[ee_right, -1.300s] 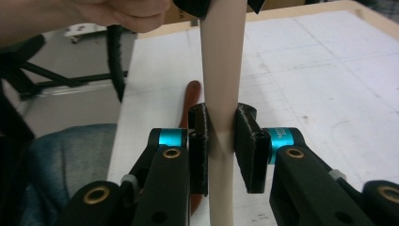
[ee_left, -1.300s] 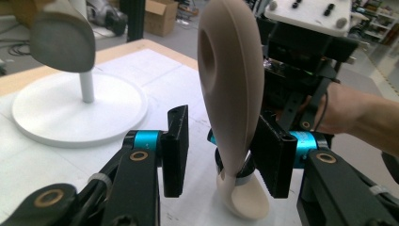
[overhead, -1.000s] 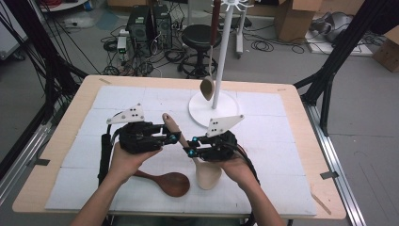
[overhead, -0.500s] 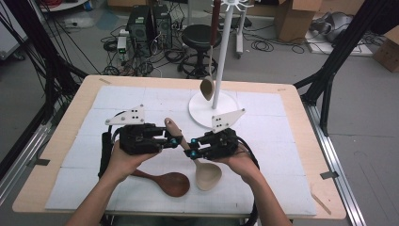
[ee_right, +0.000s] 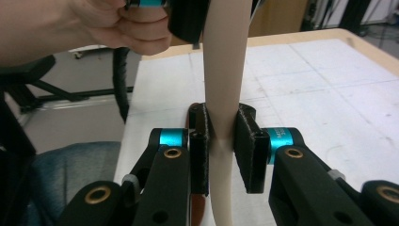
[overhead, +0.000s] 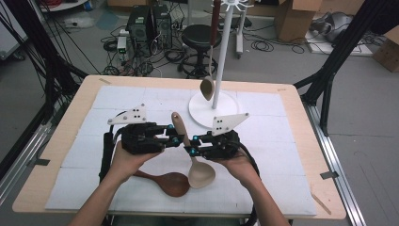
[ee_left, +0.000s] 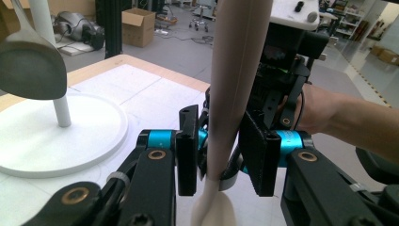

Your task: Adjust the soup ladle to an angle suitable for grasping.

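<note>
**Pale spoon held upright between two grippers**

The spoon point(overhead: 190, 153) is cream-coloured and smooth, with a long rounded handle and an oval bowl. It stands nearly upright over the middle of the table point(overhead: 301, 141), bowl down, just beside a dark brown spoon point(overhead: 164, 181) lying on the white mat.

The right gripper point(overhead: 193, 151) pinches the handle low, near the neck; its pads press both sides in the right gripper view. The left gripper point(overhead: 175, 140) has the handle between its jaws higher up. Those jaws have just been opening, and a gap shows at one pad.

The handle's top is cut off in both gripper views. The bowl is mostly hidden there.

A grey spoon point(overhead: 207, 88) hangs from the white stand point(overhead: 221, 56).
</note>
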`<state>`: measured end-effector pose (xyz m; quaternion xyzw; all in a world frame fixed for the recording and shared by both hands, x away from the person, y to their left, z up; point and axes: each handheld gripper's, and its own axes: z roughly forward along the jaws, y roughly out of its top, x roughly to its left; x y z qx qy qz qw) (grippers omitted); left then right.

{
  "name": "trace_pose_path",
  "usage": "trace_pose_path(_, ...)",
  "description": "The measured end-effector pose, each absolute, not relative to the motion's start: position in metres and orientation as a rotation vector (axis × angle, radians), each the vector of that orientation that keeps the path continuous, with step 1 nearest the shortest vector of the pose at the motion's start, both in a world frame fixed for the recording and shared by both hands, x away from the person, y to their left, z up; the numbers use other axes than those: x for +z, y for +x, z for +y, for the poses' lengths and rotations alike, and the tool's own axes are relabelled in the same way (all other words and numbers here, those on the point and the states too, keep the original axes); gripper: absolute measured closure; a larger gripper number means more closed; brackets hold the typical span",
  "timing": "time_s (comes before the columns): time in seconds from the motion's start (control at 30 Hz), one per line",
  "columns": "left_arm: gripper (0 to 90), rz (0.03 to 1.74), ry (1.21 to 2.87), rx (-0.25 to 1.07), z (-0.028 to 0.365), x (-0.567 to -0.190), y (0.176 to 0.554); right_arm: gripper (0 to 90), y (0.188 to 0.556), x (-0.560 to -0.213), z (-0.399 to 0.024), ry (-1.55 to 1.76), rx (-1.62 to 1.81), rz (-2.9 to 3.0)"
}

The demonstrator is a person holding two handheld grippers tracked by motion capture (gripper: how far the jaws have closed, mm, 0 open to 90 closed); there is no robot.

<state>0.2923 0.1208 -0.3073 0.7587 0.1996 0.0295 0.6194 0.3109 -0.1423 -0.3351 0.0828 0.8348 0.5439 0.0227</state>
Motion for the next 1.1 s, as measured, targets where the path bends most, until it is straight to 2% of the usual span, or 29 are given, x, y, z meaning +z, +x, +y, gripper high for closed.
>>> trace_pose_path(0.13, 74.4, 0.44, 1.752, 0.074, 0.119, -0.308, 0.292, 77.4, 0.309, -0.335, -0.14, 0.268, 1.67, 2.589)
trace_pose_path(0.37, 75.2, 0.379, 1.777, 0.085, 0.115, -0.305, 0.289, 72.1, 0.317, -0.338, -0.143, 0.217, 1.717, 2.655)
trace_pose_path(0.57, 74.4, 0.392, 1.777, 0.08, 0.116, -0.305, 0.29, 77.3, 0.319, -0.34, -0.142, 0.194, 1.735, 2.666)
trace_pose_path(0.67, 65.7, 0.4, 1.781, 0.062, 0.118, -0.305, 0.291, 77.9, 0.318, -0.338, -0.146, 0.22, 1.717, 2.669)
trace_pose_path(1.1, 49.1, 0.45, 1.814, 0.121, 0.137, -0.307, 0.284, 78.3, 0.322, -0.326, -0.178, 0.33, 1.76, 2.522)
